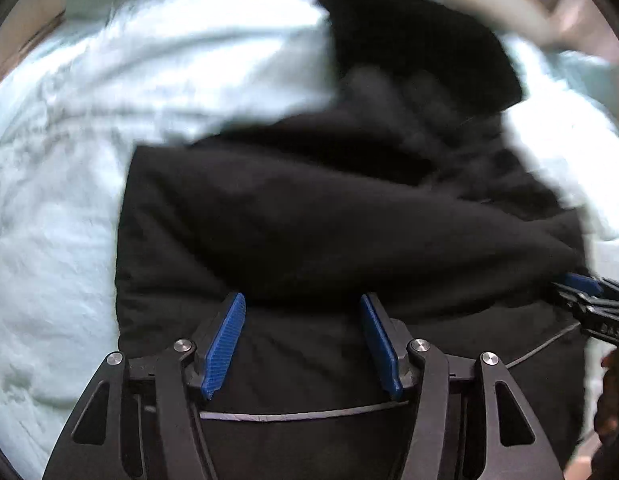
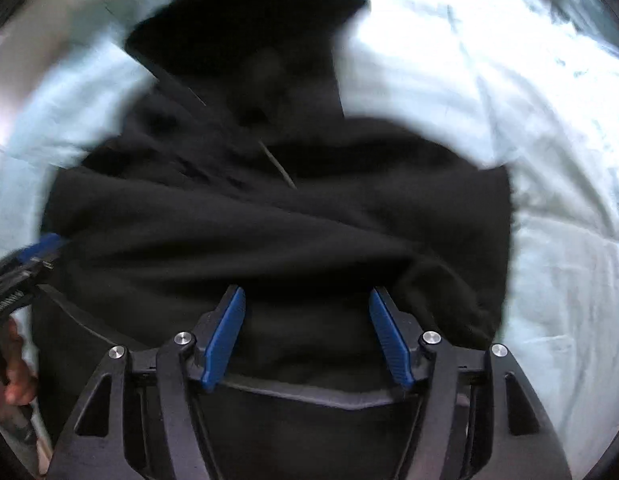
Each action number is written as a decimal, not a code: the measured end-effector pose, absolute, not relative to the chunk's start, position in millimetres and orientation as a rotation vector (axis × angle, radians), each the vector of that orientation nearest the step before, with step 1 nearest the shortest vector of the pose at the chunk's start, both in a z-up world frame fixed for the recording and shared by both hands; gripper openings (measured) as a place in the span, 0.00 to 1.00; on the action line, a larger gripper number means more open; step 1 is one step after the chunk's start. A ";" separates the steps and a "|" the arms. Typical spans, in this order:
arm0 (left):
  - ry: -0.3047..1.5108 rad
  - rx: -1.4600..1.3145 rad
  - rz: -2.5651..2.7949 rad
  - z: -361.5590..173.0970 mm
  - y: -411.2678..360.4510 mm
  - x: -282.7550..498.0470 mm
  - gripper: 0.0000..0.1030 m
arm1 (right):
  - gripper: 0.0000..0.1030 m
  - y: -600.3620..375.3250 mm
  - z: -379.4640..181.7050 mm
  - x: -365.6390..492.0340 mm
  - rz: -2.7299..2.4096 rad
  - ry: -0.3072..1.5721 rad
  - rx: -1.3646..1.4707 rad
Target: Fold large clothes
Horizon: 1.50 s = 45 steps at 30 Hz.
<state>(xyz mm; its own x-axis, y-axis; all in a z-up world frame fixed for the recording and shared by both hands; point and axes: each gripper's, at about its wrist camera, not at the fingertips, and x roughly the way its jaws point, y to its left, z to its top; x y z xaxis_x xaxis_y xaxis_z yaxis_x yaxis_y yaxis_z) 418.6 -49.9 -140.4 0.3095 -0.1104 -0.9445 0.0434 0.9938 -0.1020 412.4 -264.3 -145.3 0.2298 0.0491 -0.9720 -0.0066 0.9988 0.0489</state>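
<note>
Black hooded garment point(image 1: 329, 220) spread on pale bedsheet point(image 1: 61, 200), hood at far end, near hem under both tools.

Counted: one garment, one drawstring point(image 2: 277, 164), two grippers. Left gripper point(image 1: 301, 332) held with blue pads spread wide, nothing pinched, cloth lying between and below. Right gripper point(image 2: 307, 330) likewise spread, nothing gripped. Judged soft, thick, limp and moderately heavy; not fragile, not slippery, prone to bunching and sagging. Best taken at near hem corners or side seams, pinching both layers together. Blurred throughout; finer seam detail not discernible.
</note>
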 end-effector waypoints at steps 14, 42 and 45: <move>1.245 -0.068 -0.311 -84.1 -31.9 327.1 0.61 | 0.61 -283.3 -102.9 348.7 0.079 1.249 0.004; 1.041 -0.112 -0.231 -45.2 -77.9 594.3 0.61 | 0.62 -308.4 -51.9 576.5 0.071 1.106 0.230; 1.055 -0.087 -0.226 -56.3 -84.1 613.5 0.61 | 0.62 -304.8 -64.4 608.5 0.072 1.126 0.231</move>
<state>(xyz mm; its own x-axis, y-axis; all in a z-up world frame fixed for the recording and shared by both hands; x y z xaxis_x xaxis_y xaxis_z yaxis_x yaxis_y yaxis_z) 613.5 -84.1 -56.3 0.4726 -0.2257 -0.8519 0.1429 0.9735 -0.1787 608.5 -304.8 -64.4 0.4312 0.1733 -0.8855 0.0597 0.9737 0.2197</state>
